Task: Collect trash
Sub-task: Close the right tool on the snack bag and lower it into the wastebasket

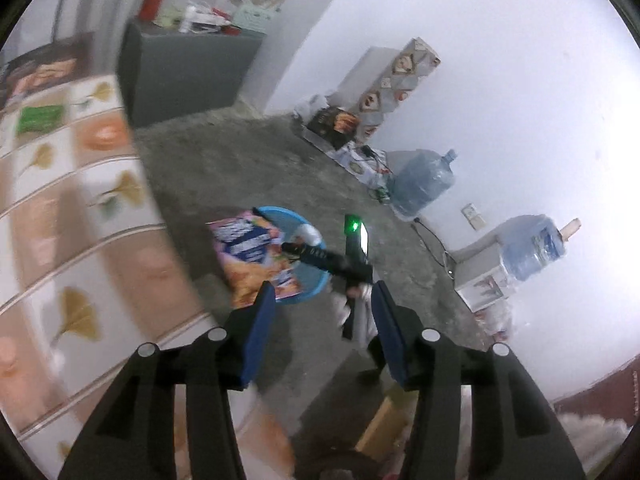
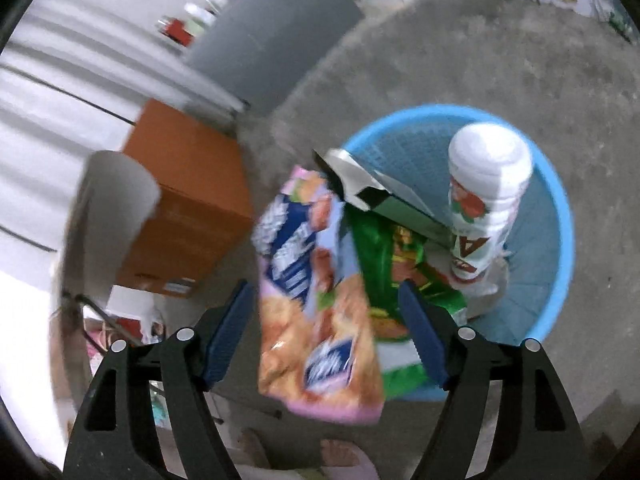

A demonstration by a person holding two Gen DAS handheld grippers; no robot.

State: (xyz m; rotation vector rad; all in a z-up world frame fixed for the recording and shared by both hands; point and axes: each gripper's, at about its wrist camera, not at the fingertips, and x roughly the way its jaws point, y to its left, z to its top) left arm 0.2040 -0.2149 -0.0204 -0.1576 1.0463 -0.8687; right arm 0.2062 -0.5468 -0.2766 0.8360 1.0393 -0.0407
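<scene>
A blue plastic basket [image 2: 560, 240] stands on the concrete floor and holds a white bottle [image 2: 488, 184], a green snack bag [image 2: 384, 248] and a silver-lined wrapper [image 2: 360, 176]. A pink and orange snack bag [image 2: 320, 312] hangs over the basket's near rim, between the fingers of my right gripper [image 2: 326, 332]. That gripper is open, with gaps on both sides of the bag. In the left wrist view the basket [image 1: 280, 212], the bag [image 1: 252, 256] and the right gripper [image 1: 320, 258] above them show further off. My left gripper [image 1: 324, 320] is open with nothing in it.
A table with a leaf-patterned cloth [image 1: 80, 220] fills the left and carries a green packet [image 1: 40, 118]. A grey cabinet [image 1: 188, 72] stands behind it. Two water jugs [image 1: 424, 184] line the wall. An orange box [image 2: 188, 200] sits left of the basket. Bare feet [image 2: 344, 456] show below.
</scene>
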